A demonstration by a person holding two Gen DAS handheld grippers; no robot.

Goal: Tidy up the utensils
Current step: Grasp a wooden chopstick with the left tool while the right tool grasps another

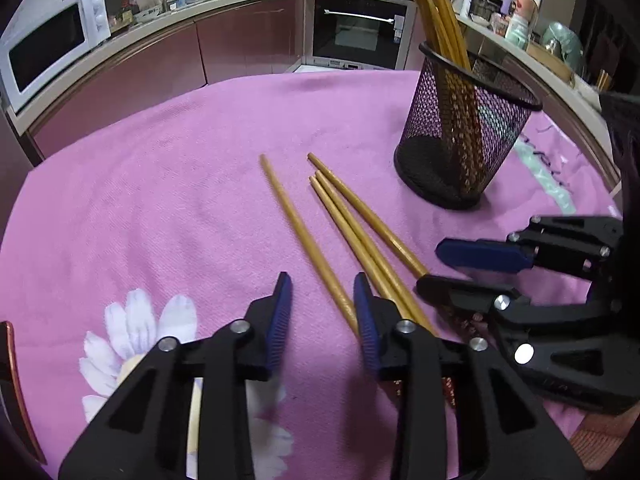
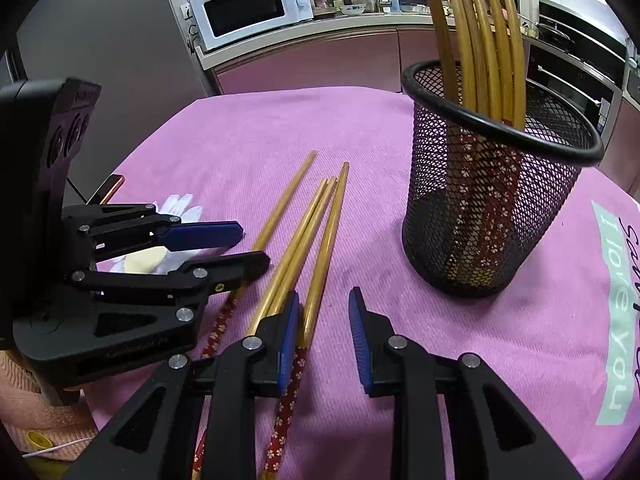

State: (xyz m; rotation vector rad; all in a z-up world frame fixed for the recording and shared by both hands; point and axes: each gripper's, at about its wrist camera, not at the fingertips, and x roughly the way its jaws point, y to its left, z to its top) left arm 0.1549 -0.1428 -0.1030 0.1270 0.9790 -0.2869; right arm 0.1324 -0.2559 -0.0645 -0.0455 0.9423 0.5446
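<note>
Two grippers hovered low over the desk, each with a gap between its fingers and neither clamped on anything. In the left wrist view, the left gripper (image 1: 322, 294) sat nearest, its blue-padded fingers straddling the lone chopstick (image 1: 304, 236) without visibly pressing on it. To its right, the right gripper (image 1: 430, 266) reached in from the side, its fingers parted over the handle ends of the other chopsticks. From the right wrist view, that gripper had one chopstick (image 2: 326, 248) between its fingers, lying against the left pad and clear of the right one. All four loose chopsticks (image 2: 304, 236) lay side by side on the pink cloth (image 2: 248, 140), tips pointing away, red flowered handles toward the cameras. Farther back and to the right stood the black mesh cup (image 2: 488, 200), upright on the cloth, with several chopsticks standing in it and leaning on its rim. Beyond the desk ran a kitchen counter with a white microwave (image 2: 252, 10).
</note>
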